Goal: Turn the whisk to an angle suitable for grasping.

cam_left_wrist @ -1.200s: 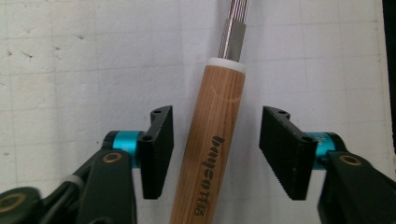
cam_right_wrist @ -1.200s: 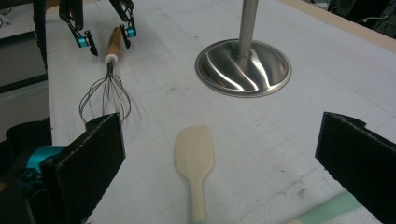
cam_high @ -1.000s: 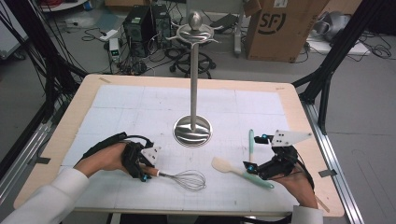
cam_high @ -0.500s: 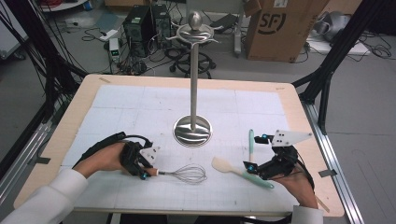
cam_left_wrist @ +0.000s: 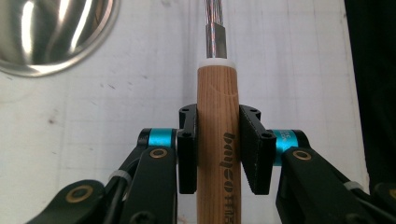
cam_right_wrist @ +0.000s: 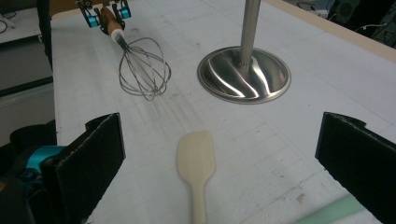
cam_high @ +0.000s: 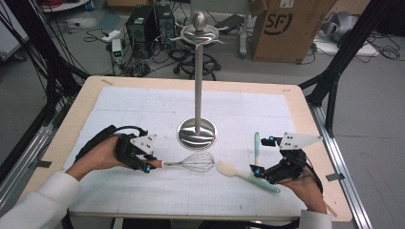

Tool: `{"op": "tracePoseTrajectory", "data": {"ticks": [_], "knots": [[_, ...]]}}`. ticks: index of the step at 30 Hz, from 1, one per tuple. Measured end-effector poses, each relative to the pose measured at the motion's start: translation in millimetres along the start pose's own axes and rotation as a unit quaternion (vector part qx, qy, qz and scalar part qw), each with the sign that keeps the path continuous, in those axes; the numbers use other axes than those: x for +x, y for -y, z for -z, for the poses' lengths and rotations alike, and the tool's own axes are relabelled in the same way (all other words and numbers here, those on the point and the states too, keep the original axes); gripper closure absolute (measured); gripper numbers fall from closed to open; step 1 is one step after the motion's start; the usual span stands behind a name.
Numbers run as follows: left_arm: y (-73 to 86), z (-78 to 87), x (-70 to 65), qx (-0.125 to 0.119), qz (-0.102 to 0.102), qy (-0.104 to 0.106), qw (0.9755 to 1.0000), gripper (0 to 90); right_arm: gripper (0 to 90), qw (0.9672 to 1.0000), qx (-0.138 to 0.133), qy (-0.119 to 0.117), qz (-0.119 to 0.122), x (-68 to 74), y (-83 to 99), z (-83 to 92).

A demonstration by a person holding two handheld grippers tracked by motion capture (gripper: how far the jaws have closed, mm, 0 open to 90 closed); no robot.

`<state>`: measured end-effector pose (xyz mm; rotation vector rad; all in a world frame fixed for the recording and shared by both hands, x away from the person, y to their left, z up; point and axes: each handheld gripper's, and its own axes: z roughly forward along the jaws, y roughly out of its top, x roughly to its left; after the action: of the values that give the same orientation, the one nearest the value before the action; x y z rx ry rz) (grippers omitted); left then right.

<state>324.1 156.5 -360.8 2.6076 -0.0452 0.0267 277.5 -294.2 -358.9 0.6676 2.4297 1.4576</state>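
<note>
**Spotter:** Two jaws of your left gripper (cam_left_wrist: 218, 149) are pressed against the wooden handle of the whisk (cam_high: 191, 163), one pad on each side. They have just been closing, and the handle sits squarely between them.

**Operator:** Where does the whisk sit relative to the stand?

**Spotter:** Its wire head points toward your right hand, just in front of the round base of the steel stand (cam_high: 197, 134), near it but apart. In the right gripper view the handle end looks raised in your grip, with the wires angling down toward the white mat (cam_high: 143, 109).

**Operator:** And my right side?

**Spotter:** Your right gripper (cam_right_wrist: 219, 163) has its jaws spread wide, nothing pressed between them. The cream blade of the spatula (cam_right_wrist: 196, 156) lies flat on the mat in the gap between the pads, its handle running back toward you. From the high view, that spatula has a pale green handle passing under your right gripper. A second green utensil (cam_high: 256, 148) lies just beside it, pointing away from you, to the right of the stand's base.

**Operator:** Anything touching the whisk wires?

**Spotter:** You have the spatula blade near them, yet apart.
</note>
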Motion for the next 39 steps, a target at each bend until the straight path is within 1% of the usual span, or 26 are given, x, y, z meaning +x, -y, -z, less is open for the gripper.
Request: {"op": "tracePoseTrajectory", "data": {"ticks": [1,2,4,5,6,7,9,10,12,13,14,15,16,17,18,21,23,24,25,27,31,32,33,36,38,39], "knots": [[-2.1,2.6,-0.2,-0.006,0.004,-0.002,1.0,70.5,0.2,1.0,-0.003,-0.001,0.001,0.4,-0.6,0.8],[-4.6,5.0,-0.1,-0.013,0.004,-0.002,0.9999,70.5,0.2,1.0,-0.003,-0.001,0.001,0.4,-0.6,0.8],[-10.7,10.2,-0.1,-0.022,0.003,-0.005,0.9997,70.5,0.2,0.9999,-0.007,-0.01,0.01,2.2,-2.8,3.7],[-12.7,11.5,0.1,-0.026,0.003,-0.01,0.9996,70.5,0.2,0.9999,-0.007,-0.01,0.01,2.2,-2.8,3.7],[-16.3,13.5,1.0,-0.029,0.008,-0.008,0.9995,70.5,0.2,0.9998,-0.008,-0.012,0.01,2.8,-3.5,4.6],[-19.0,14.8,0.7,-0.032,0.005,-0.013,0.9994,70.6,0.2,0.9996,-0.014,-0.017,0.017,4.3,-5.5,7.1],[-23.6,16.0,1.3,-0.04,0.011,-0.011,0.9991,70.5,0.2,0.9996,-0.013,-0.017,0.018,5.1,-6.1,8.2],[-26.8,16.5,1.9,-0.046,0.011,-0.012,0.9988,70.5,0.2,0.9995,-0.014,-0.016,0.024,6.6,-8.2,10.8],[-31.5,16.4,2.9,-0.051,0.008,-0.01,0.9986,70.6,0.2,0.9994,-0.015,-0.017,0.026,7.4,-9.3,12.9],[-34.1,15.5,2.8,-0.055,0.014,-0.01,0.9984,70.6,0.2,0.9994,-0.015,-0.017,0.026,7.4,-9.3,12.9],[-37.2,14.9,3.9,-0.053,0.008,-0.006,0.9986,70.6,0.2,0.9994,-0.015,-0.016,0.027,8.0,-9.8,14.1],[-40.2,13.6,3.8,-0.054,0.006,-0.007,0.9985,70.5,0.2,0.9993,-0.015,-0.017,0.029,8.4,-10.2,15.4],[-44.4,11.6,4.5,-0.054,0.004,-0.002,0.9985,70.5,0.2,0.9993,-0.017,-0.016,0.029,9.0,-10.7,16.5],[-47.6,9.8,4.7,-0.057,0.001,0.0,0.9984,70.5,0.2,0.9991,-0.02,-0.019,0.033,10.2,-11.8,19.5],[-50.1,8.1,4.8,-0.059,0.001,0.001,0.9982,70.5,0.2,0.9988,-0.022,-0.019,0.038,10.2,-12.2,20.4],[-59.5,0.5,6.3,-0.066,0.0,0.015,0.9977,70.5,0.2,0.9984,-0.03,-0.023,0.043,11.3,-13.8,23.6],[-65.2,-7.1,6.1,-0.068,0.0,0.02,0.9975,70.5,0.2,0.9984,-0.03,-0.023,0.043,11.5,-14.1,24.6],[-68.9,-12.3,6.7,-0.064,-0.004,0.025,0.9976,70.5,0.2,0.9984,-0.029,-0.02,0.045,11.6,-14.4,25.5],[-70.9,-15.3,6.8,-0.062,-0.008,0.026,0.9977,70.5,0.2,0.9984,-0.029,-0.02,0.045,11.6,-14.4,25.5],[-75.8,-23.1,7.8,-0.062,-0.01,0.031,0.9975,70.5,0.2,0.9984,-0.027,-0.023,0.045,11.7,-14.3,25.9],[-85.5,-36.1,10.0,-0.062,-0.012,0.034,0.9974,70.5,0.2,0.9984,-0.016,-0.029,0.046,11.7,-14.2,23.6],[-88.1,-40.2,11.2,-0.066,-0.01,0.041,0.997,70.5,0.2,0.9984,-0.013,-0.03,0.046,11.9,-14.5,22.3],[-89.6,-42.7,11.5,-0.068,-0.012,0.04,0.9968,70.5,0.2,0.9984,-0.013,-0.03,0.046,11.9,-14.5,22.3],[-96.2,-53.8,13.6,-0.069,-0.013,0.043,0.9966,70.5,0.2,0.9986,-0.008,-0.027,0.046,12.1,-15.6,20.5],[-101.3,-62.4,14.7,-0.072,-0.013,0.048,0.9961,70.5,0.2,0.9986,-0.012,-0.021,0.047,11.0,-16.6,21.7],[-103.3,-64.6,15.9,-0.071,-0.017,0.05,0.9961,70.5,0.2,0.9986,-0.012,-0.021,0.047,11.0,-16.6,21.7]]}}
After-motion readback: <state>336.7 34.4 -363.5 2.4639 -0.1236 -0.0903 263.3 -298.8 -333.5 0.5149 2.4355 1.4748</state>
